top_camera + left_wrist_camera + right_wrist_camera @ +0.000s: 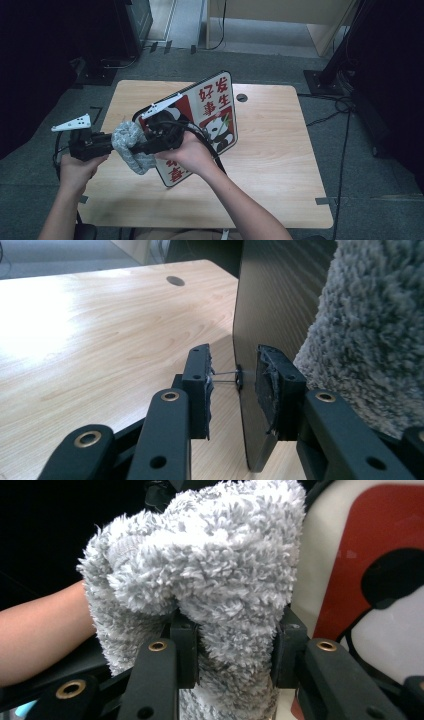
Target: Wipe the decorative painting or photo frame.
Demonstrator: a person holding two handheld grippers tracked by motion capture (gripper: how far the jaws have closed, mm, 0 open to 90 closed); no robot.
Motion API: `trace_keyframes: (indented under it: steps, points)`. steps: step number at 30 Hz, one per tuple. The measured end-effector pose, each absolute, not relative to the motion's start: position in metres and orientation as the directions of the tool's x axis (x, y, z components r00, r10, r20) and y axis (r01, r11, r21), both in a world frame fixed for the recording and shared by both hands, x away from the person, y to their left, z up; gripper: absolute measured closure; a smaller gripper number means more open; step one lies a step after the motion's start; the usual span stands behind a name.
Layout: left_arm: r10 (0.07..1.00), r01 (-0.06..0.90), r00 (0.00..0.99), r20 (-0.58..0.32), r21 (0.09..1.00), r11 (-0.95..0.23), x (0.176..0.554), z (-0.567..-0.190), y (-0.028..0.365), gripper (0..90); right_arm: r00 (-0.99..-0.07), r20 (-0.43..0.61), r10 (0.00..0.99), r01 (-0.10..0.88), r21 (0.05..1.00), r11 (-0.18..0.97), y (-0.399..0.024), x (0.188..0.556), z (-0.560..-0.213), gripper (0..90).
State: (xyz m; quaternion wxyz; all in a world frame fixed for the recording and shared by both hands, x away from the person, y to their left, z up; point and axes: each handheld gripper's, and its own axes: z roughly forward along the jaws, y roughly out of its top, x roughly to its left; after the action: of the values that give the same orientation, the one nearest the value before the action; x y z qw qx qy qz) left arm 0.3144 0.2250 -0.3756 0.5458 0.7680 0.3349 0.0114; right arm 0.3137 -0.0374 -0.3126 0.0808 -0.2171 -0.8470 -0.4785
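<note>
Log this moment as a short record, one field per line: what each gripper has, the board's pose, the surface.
left gripper: jaws astride the lower edge of the board, a gap visible on one side
right gripper: shut on grey fluffy cloth
cloth position: beside the board's printed face
board pose: lifted, tilted up off the table
board print: red panels, panda, Chinese characters
surface: light wooden table

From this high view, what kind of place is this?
Probably a lab or data-recording room, not a home. A lone wooden table with a cable hole stands on grey carpet, dark stands and loose cables ring it, and a person works handheld grippers on a panda board.
</note>
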Motion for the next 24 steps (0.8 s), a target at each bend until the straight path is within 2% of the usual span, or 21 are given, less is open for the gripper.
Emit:
trace_keyframes:
  steps: [24]
  points:
    - [0.527,0.499,0.779,-0.339,0.845,-0.195,0.315,-0.376,0.223,63.8,-0.875,0.385,0.295,0.483,0.744,0.462,-0.047,0.308,-0.342,64.5]
